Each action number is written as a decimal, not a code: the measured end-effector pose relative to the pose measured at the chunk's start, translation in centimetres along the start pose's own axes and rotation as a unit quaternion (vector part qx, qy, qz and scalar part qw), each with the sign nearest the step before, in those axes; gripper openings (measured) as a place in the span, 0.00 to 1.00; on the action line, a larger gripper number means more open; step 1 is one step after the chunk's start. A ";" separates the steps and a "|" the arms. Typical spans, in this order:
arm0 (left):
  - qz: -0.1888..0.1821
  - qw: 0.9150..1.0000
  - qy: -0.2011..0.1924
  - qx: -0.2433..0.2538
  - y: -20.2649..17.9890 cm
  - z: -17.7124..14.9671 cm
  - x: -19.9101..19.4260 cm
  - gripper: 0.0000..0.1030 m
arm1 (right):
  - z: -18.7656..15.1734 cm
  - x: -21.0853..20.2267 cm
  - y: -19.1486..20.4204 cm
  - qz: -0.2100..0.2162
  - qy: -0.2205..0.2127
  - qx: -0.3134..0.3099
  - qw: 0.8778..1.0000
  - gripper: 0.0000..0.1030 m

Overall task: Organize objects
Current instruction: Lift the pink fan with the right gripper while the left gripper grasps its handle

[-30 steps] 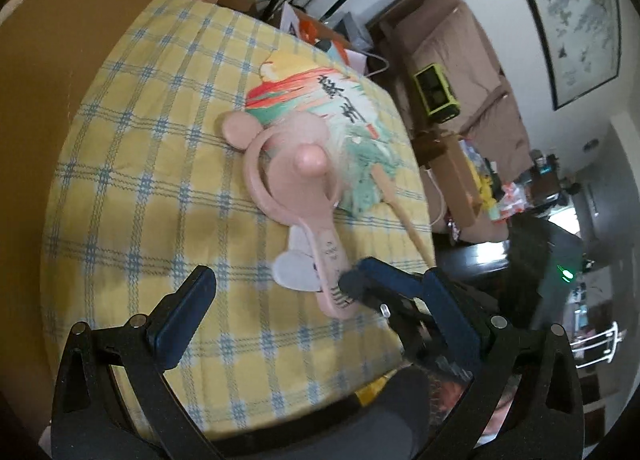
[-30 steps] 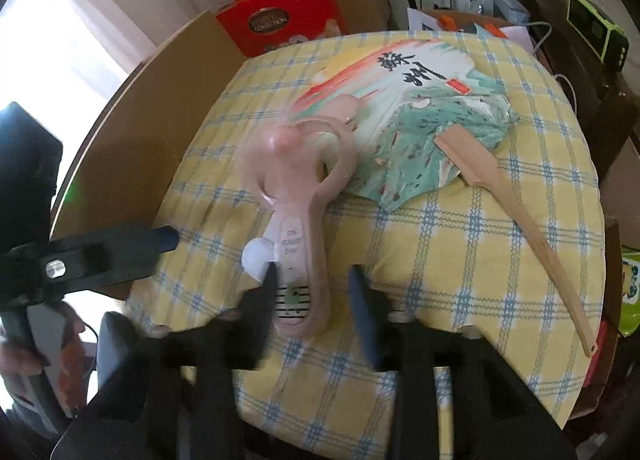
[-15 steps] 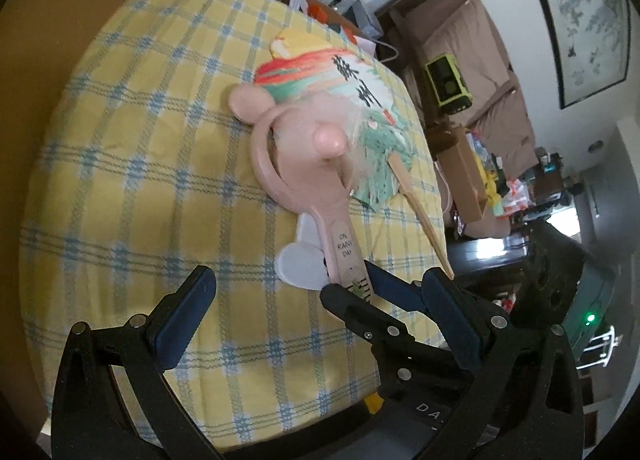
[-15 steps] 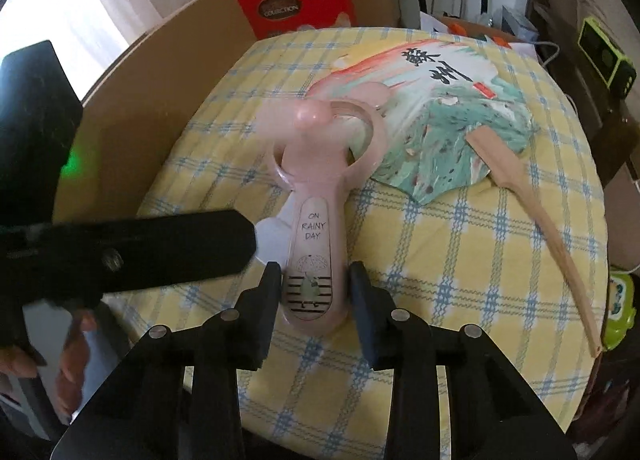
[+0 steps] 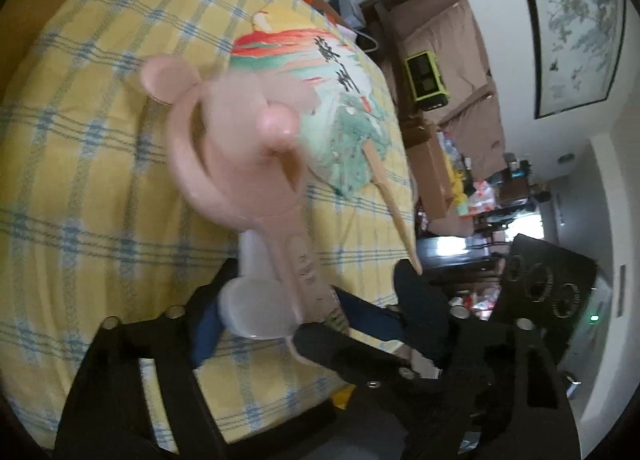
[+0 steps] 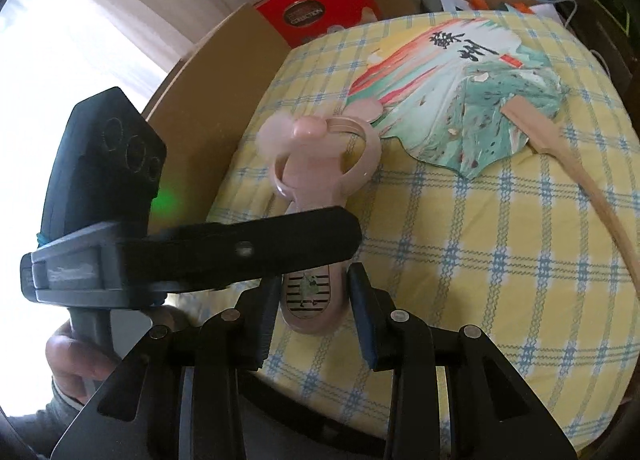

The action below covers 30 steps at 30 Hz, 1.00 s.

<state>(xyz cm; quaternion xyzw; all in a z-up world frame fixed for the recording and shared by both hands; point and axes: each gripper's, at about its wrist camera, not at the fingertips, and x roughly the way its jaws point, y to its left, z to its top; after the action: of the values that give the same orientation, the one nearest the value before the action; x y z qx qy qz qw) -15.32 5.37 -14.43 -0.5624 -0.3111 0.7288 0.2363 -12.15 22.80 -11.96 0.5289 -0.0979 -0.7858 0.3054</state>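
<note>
Two grippers are now being brought together at the handle of the pink handheld fan (image 6: 316, 195), where a second ago the left one was hovering wide open and clear of it. In the left wrist view the left gripper (image 5: 296, 320) is being closed around the fan's white base piece (image 5: 256, 312) and lower handle; whether its pads are touching yet cannot be told. The fan has been raised off the yellow checked cloth (image 5: 80, 187) since then and is looming larger, its blades blurred by spinning. In the right wrist view the right gripper (image 6: 314, 308) is being kept clamped on the striped butt of the handle, and the left gripper's finger (image 6: 256, 248) is crossing the handle from nine o'clock. The fan's long axis is running from six o'clock toward twelve, head pointing away, with the painted paper fan (image 6: 460, 99) lying at about one o'clock behind it.
</note>
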 end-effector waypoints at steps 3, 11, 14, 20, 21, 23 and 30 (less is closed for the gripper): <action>-0.003 1.000 -0.001 -0.010 0.7 -0.1 -0.1 0.43 | -0.2 -0.4 0.3 -0.009 -0.007 -0.007 1.000 0.33; -0.024 0.999 -0.026 -0.001 0.2 -0.7 -1.7 0.36 | -0.9 -2.3 2.6 -0.032 -0.032 -0.043 0.998 0.34; -0.032 0.999 -0.041 0.009 -0.8 -0.9 -3.2 0.36 | -0.9 -3.7 3.9 -0.034 -0.048 -0.055 0.997 0.34; -0.039 0.995 -0.086 0.044 -3.3 -1.3 -7.5 0.34 | 0.3 -6.3 7.2 -0.021 -0.079 -0.085 0.993 0.34; -0.041 0.993 -0.096 0.049 -3.8 -1.3 -8.4 0.34 | 0.6 -6.7 8.0 -0.020 -0.083 -0.093 0.992 0.34; -0.044 0.991 -0.113 0.054 -4.0 -1.2 -10.2 0.34 | 1.2 -7.3 9.7 -0.018 -0.090 -0.111 0.990 0.34; -0.037 0.985 -0.164 0.046 -2.2 -0.3 -16.6 0.34 | 2.9 -5.8 16.1 -0.001 -0.087 -0.159 0.983 0.34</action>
<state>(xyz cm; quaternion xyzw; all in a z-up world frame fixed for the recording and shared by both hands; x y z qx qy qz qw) -10.79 -4.55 -1.77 -0.4117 -0.3326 0.8153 0.2349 -7.25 12.96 1.44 0.4032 0.0029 -0.8344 0.3758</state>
